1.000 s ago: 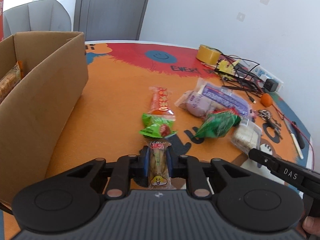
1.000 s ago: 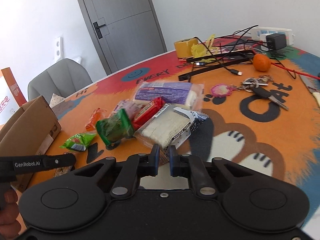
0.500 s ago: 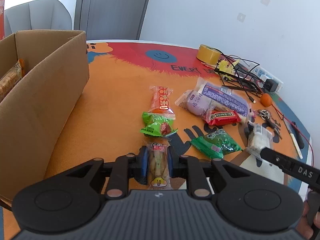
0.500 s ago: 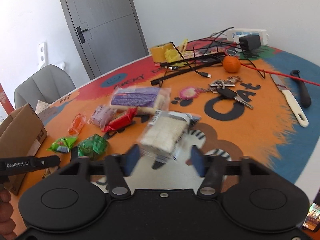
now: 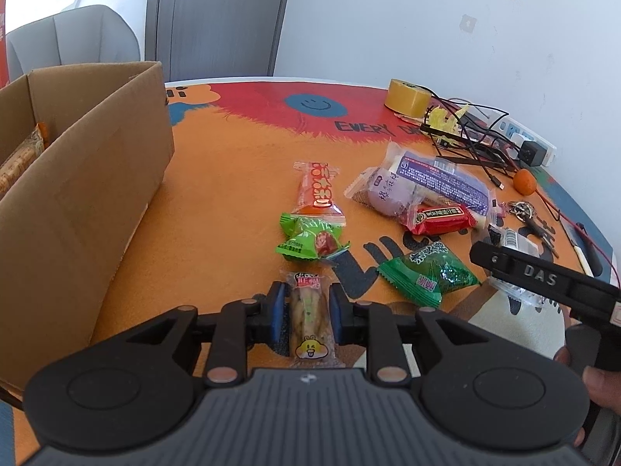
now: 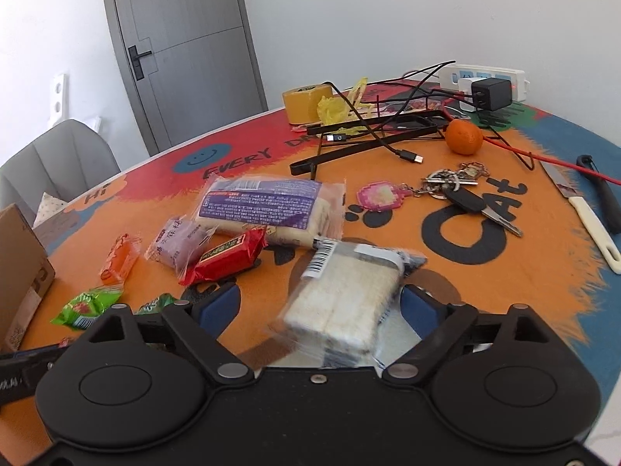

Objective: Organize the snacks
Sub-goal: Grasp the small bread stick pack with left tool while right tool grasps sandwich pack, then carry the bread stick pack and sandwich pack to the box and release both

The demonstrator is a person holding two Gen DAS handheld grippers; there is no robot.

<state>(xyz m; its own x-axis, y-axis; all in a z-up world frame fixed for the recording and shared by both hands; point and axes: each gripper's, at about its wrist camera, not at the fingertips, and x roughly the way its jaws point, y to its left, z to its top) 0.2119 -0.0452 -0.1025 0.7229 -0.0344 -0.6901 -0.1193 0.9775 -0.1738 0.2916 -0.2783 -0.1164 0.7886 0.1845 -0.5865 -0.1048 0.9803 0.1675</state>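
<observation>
Left gripper is being held low over the table, its blue pads sitting at either side of a clear biscuit pack lying flat on the mat. Jaws have just been opening slightly; small gaps are showing on both sides, so the pack is being bracketed rather than pinched.

Right gripper is being pointed down at a white cake pack, blurred in frame. Its jaws have just been opening wide; the pack is lying between the spread pads, not being squeezed.

Remaining snacks are being left scattered on the mat:
- green pack just ahead of the biscuit pack, touching the orange pack beyond it
- dark green pack to the right
- red bar overlapping the purple bun and the big purple bread pack

Cardboard box is standing at the left edge, open, one wrapped snack being seen inside against its wall.

Far side clutter: tape roll, cables, charger, orange, keys, knife. Fingers of the person's right hand are being seen on the right gripper's handle.
</observation>
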